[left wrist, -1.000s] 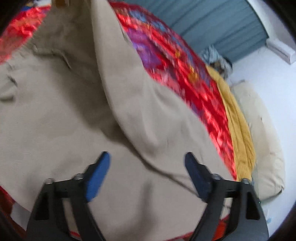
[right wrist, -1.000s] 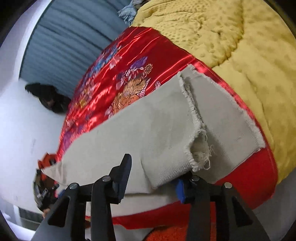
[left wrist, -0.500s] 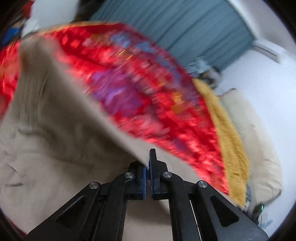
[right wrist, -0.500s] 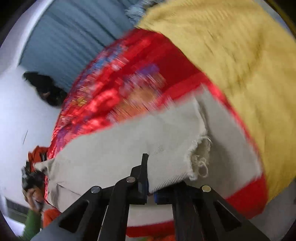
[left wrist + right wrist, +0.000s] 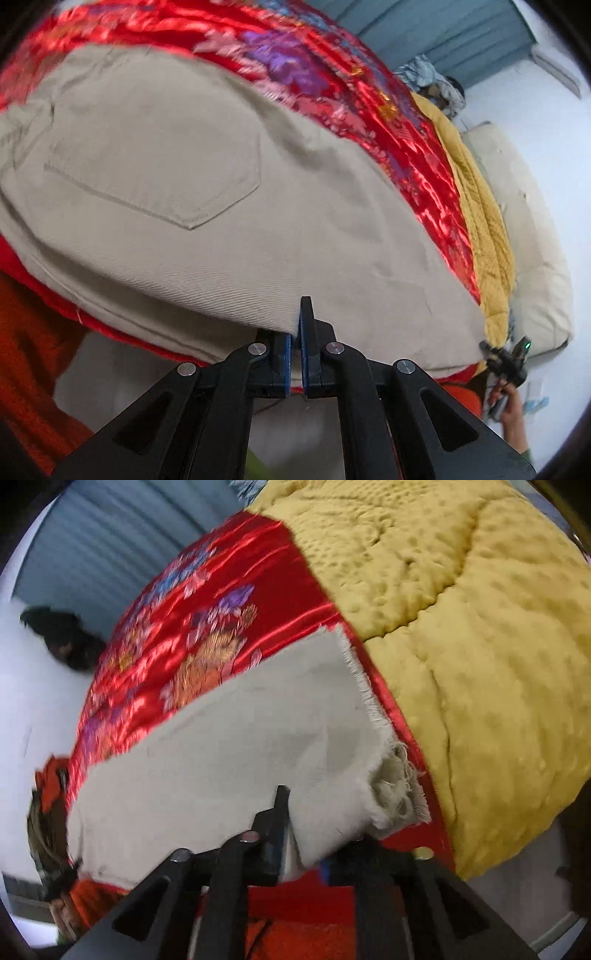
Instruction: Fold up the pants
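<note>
Your pants (image 5: 207, 206) lie spread on the bed (image 5: 532, 236), over a red flowered cover (image 5: 388, 122) with a yellow quilt (image 5: 480, 646) beside it. The seat end, back pocket (image 5: 147, 173) up, fills the left wrist view; the frayed leg hem (image 5: 388, 786) shows in the right wrist view, lying close to the quilt's edge.

You look to be at the lengthwise fold, with one leg already lying on the other, judging by the doubled hem. Your left tongs (image 5: 295, 343) are pressed together on the near edge of the cloth by the seat. Your right tongs (image 5: 306, 853) are opening, with the near edge of the leg passing between them, so that end seems to be let go.

Next, you likely need a fresh grip at the hem and a carry toward the waist. Keep both layers pinched together and lift evenly, since the satin cover looks slippery and the cloth may slide as you pull.

No baskets, boxes or other containers are in view
</note>
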Demonstrator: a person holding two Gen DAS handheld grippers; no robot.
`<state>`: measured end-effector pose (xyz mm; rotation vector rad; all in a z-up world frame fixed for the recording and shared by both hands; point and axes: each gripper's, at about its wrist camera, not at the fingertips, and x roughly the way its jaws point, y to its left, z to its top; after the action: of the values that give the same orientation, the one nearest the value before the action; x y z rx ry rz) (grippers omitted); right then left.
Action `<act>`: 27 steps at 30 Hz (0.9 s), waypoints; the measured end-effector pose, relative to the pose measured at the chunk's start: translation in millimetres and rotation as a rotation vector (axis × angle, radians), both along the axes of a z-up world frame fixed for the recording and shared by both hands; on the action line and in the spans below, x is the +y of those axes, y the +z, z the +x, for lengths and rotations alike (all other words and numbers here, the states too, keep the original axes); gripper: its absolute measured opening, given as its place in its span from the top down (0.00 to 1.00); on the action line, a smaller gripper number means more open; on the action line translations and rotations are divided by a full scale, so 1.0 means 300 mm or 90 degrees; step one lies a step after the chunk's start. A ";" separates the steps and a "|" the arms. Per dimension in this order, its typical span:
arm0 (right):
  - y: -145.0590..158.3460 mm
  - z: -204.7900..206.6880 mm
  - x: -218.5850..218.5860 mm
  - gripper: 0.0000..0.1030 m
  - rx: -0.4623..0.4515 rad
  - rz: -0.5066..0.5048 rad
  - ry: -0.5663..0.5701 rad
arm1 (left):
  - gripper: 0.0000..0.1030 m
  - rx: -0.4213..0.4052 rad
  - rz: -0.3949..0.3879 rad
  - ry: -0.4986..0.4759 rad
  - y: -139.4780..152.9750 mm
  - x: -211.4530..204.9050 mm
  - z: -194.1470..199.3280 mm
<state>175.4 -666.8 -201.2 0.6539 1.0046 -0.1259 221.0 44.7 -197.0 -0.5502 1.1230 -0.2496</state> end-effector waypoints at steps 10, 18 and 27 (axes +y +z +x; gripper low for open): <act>0.092 -0.002 0.021 0.97 -0.025 -0.085 0.010 | 0.99 -0.007 0.075 -0.019 0.007 -0.021 -0.056; 0.079 0.041 -0.055 0.94 -0.002 -0.041 -0.029 | 0.99 0.012 0.095 -0.024 -0.014 -0.031 -0.046; 0.036 0.039 -0.022 0.84 0.071 -0.202 0.033 | 0.92 0.025 0.175 -0.050 -0.034 -0.073 -0.061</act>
<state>187.1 -673.5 -190.4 0.3332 1.0792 -0.2727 202.5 22.9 -207.1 -0.2694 1.1958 -0.1490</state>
